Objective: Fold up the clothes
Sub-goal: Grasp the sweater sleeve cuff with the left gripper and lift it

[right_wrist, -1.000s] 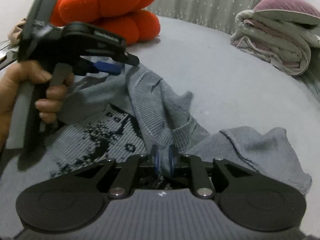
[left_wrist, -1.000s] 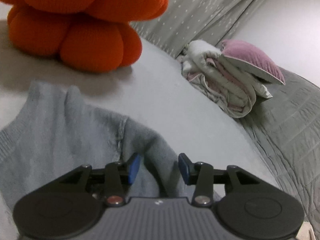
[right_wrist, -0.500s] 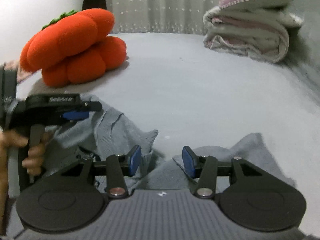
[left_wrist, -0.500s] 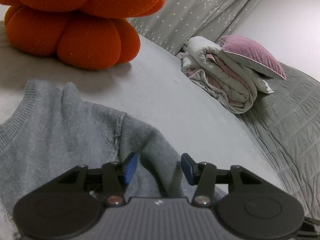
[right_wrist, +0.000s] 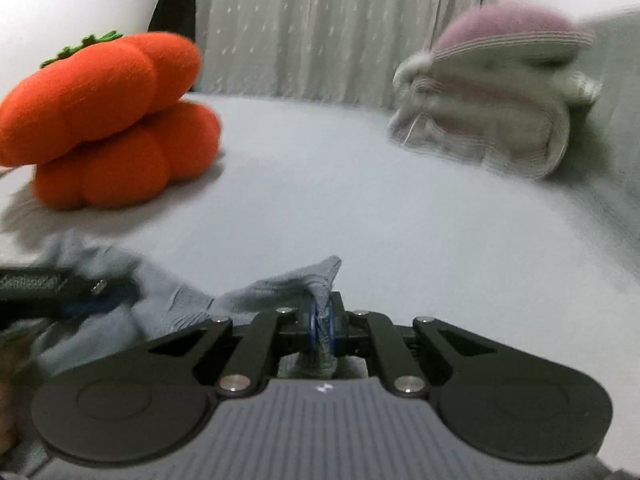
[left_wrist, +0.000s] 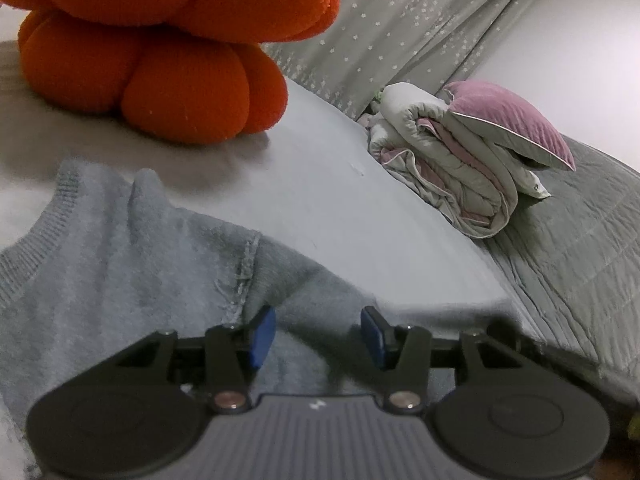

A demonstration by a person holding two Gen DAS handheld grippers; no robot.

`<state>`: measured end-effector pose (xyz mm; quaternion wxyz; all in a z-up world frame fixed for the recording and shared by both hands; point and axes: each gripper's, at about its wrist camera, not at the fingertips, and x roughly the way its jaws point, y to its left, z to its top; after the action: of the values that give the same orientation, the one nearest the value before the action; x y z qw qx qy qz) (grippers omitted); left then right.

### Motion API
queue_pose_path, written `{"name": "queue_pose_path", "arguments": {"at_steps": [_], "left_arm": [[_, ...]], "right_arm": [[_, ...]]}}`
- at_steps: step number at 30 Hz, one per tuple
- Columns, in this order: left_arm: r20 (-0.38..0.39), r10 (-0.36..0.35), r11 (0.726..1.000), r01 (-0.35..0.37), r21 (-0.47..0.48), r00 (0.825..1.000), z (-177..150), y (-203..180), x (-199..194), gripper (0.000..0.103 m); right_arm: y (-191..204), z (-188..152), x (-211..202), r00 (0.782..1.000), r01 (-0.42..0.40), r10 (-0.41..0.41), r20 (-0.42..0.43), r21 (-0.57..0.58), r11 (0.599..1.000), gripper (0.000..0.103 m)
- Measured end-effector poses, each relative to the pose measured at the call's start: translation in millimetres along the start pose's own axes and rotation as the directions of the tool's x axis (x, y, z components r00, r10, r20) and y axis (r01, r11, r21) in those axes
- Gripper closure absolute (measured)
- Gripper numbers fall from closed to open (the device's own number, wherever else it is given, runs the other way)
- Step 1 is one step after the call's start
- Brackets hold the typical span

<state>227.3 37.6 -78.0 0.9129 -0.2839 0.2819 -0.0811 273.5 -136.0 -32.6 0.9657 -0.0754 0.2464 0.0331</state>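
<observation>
Now sweater (left_wrist: 120, 264) sleeve (right_wrist: 288, 284) stretched rightward, pinched

A grey knitted sweater (left_wrist: 120, 264) lay rumpled on the pale bed sheet (left_wrist: 352, 216), ribbed edge showing, one corner (right_wrist: 320, 280) pulled up into a peak.

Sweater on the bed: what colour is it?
Light grey-blue knit sweater, plain where visible, with ribbed edging. Clearest in the left wrist view.

Right tongs (right_wrist: 321, 322) now clamped on sweater (right_wrist: 280, 290) fold, lifted rightward.
</observation>
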Motion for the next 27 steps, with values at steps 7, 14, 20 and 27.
{"name": "queue_pose_path", "arguments": {"at_steps": [7,14,20,27], "left_arm": [[0.052,0.047,0.999,-0.048,0.013,0.998,7.7,2.3,-14.4,0.051],[0.079,0.222,0.974,-0.225,0.024,0.972,20.8,13.7,-30.2,0.045],[0.122,0.330,0.943,-0.333,0.004,0.936,31.9,29.0,-43.3,0.038],[0.146,0.437,0.899,-0.437,-0.031,0.888,37.9,51.5,-47.4,0.036]], "right_arm": [[6.9,7.0,37.8,0.991,0.126,-0.122,0.061,-0.059,0.990,0.097],[4.2,-16.3,88.9,0.985,0.142,-0.150,-0.082,-0.093,0.985,0.095],[0.3,-1.9,78.5,0.987,0.094,-0.099,-0.123,-0.044,0.995,0.055],[25.0,24.7,58.2,0.991,-0.104,0.109,-0.075,0.068,0.992,0.044]]}}
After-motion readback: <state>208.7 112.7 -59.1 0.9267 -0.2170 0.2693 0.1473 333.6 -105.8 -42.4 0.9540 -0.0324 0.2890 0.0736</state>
